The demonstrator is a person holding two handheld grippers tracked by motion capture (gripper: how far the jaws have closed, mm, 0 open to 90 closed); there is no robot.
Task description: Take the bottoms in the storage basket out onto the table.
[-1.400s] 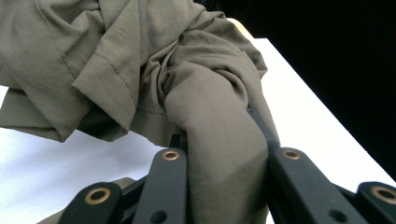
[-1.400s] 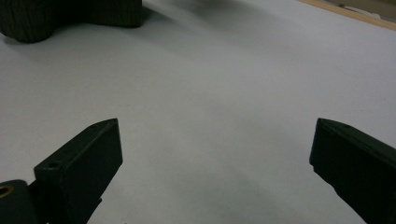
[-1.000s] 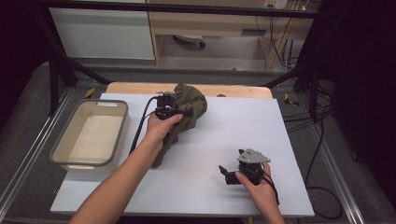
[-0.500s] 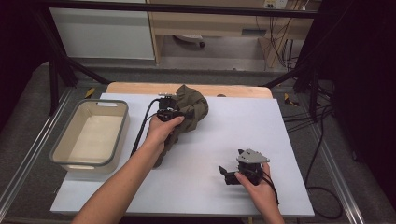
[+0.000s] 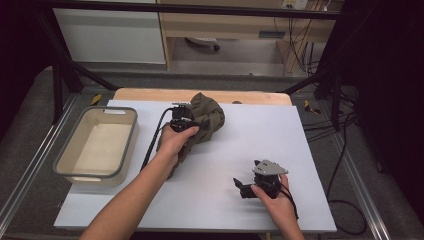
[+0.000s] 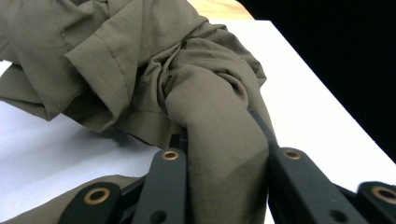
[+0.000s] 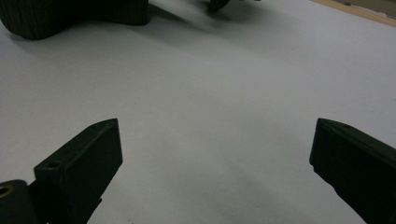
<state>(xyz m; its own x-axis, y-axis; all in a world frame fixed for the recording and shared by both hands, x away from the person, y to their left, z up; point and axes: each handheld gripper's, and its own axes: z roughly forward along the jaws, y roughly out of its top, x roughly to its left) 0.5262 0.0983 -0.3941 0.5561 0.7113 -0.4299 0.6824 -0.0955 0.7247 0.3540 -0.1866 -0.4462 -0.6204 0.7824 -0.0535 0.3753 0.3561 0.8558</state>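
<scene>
the left hand-held gripper (image 5: 192,120) was clenched on a fold of the olive-green cloth (image 5: 205,116), and in the left gripper view a thick roll of that cloth (image 6: 219,140) ran down between the two black jaws, pressed from both sides. the cloth lay bunched in a crumpled heap toward the far middle of the white tabletop (image 5: 250,140), close to the wooden strip (image 5: 150,94) along its far edge, with a darker tail of it trailing back under the person's left hand (image 5: 175,142). the rest of the heap (image 6: 116,60) rested on the tabletop just beyond the jaws. the right hand-held gripper (image 5: 240,186) sat low near the front right of the tabletop, well apart from the cloth, held by the right hand (image 5: 275,197); in the right gripper view its jaws stood wide and released, with bare white surface (image 7: 210,116) between them. a pale rectangular bin (image 5: 67,160) stood at the left edge of the tabletop, apart from the cloth.
</scene>
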